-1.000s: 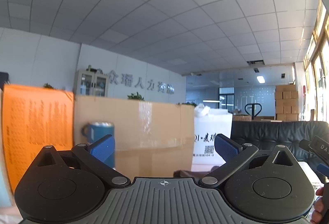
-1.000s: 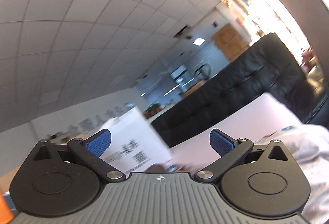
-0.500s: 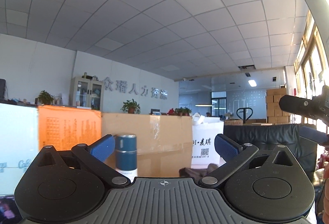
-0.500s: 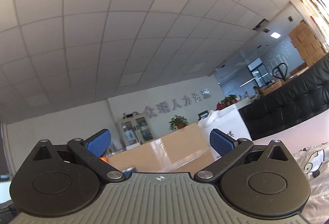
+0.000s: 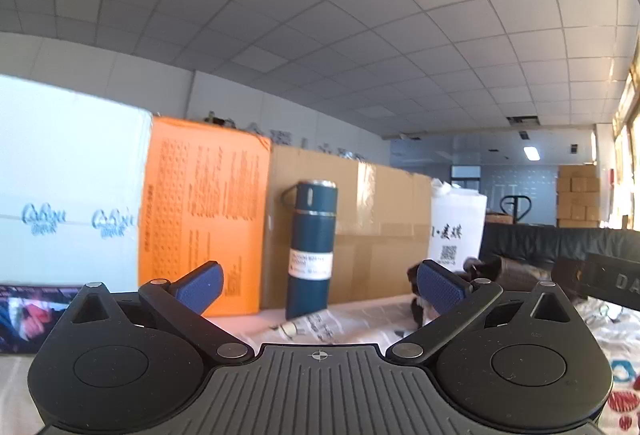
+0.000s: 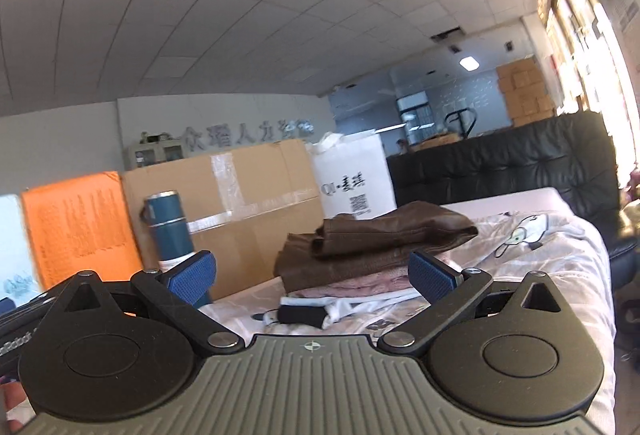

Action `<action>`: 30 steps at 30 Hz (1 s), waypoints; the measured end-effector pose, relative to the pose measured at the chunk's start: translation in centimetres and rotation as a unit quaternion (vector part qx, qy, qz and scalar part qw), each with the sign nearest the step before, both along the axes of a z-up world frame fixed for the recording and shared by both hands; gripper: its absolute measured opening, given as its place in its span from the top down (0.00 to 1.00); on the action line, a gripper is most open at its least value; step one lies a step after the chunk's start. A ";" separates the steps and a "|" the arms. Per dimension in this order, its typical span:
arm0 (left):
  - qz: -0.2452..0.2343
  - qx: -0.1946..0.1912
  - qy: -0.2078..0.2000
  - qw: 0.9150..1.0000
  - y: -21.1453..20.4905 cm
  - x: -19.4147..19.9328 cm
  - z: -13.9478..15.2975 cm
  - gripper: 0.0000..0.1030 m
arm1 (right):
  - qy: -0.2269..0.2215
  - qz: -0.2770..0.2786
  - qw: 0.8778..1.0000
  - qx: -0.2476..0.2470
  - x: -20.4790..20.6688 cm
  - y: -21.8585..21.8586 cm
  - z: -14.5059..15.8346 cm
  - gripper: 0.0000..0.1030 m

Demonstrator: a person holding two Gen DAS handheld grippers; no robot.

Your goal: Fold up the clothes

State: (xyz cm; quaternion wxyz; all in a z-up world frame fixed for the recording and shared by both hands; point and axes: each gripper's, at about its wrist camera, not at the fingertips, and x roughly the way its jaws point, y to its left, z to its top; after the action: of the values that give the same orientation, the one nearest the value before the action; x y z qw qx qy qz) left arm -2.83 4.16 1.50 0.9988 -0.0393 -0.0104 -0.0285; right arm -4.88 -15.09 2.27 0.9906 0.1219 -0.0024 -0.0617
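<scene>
A white printed sheet (image 6: 552,247) is covering the work surface and spreading under both views, and along its far edge a taped cardboard box (image 6: 256,207) is standing between an orange box (image 6: 76,223) and a white bag (image 6: 352,179) with black lettering, while a black sofa (image 6: 500,167) is filling the background on the right. Toward the middle of the sheet a brown folded garment (image 6: 384,239) is lying on top of a small stack, with a pink layer (image 6: 360,283) showing beneath it and a white garment (image 6: 348,305) with a dark cuff spilling out at the bottom. A teal flask (image 5: 312,247) is standing upright just in front of the cardboard box. The right gripper (image 6: 310,277) is hovering low in front of the stack, its blue pads spread wide and clasping nothing. The left gripper (image 5: 318,285) is pointing at the flask, likewise spread wide and empty, with the brown garment only partly showing past its right finger
</scene>
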 end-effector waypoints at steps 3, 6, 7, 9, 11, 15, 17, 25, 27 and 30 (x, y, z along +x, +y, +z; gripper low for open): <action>-0.002 -0.007 0.004 1.000 0.4 -0.1 -0.8 0.00 | -0.020 -0.053 0.998 -0.025 0.9 0.9 -1.2 0.00; 0.006 -0.006 -0.009 1.000 0.3 -0.5 -1.1 0.00 | -0.021 -0.073 0.995 -0.060 1.3 1.2 -1.7 0.00; 0.011 0.000 -0.014 1.000 0.1 -0.7 -1.2 0.00 | -0.019 -0.079 0.994 -0.067 1.4 1.3 -1.9 0.00; 0.019 0.013 -0.023 0.999 -0.2 -0.9 -1.4 0.00 | -0.015 -0.090 0.993 -0.080 1.7 1.4 -2.2 0.00; 0.016 0.021 -0.026 0.999 -0.5 -1.1 -1.4 0.00 | -0.011 -0.088 0.993 -0.079 1.8 1.2 -2.4 0.00; 0.010 0.032 -0.027 0.999 -0.8 -1.1 -1.4 0.00 | -0.004 -0.074 0.994 -0.080 2.0 1.2 -2.4 0.00; 0.010 0.035 -0.030 0.999 -0.9 -1.3 -1.4 0.00 | 0.002 -0.068 0.994 -0.088 2.1 1.4 -2.5 0.00; 0.027 0.042 -0.025 0.998 -1.0 -1.2 -1.5 0.00 | -0.001 -0.066 0.994 -0.084 1.9 1.4 -2.4 0.00; 0.031 0.043 -0.023 0.998 -1.0 -1.2 -1.5 0.00 | -0.001 -0.066 0.994 -0.084 1.9 1.4 -2.4 0.00; 0.032 0.045 -0.022 0.998 -1.0 -1.2 -1.5 0.00 | 0.001 -0.064 0.994 -0.084 2.0 1.4 -2.6 0.00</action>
State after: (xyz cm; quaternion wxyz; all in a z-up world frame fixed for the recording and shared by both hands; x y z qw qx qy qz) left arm -3.99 3.15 0.03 0.9995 0.0068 -0.0322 0.0026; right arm -2.84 -13.68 -0.37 0.9913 0.0380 -0.0142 -0.1250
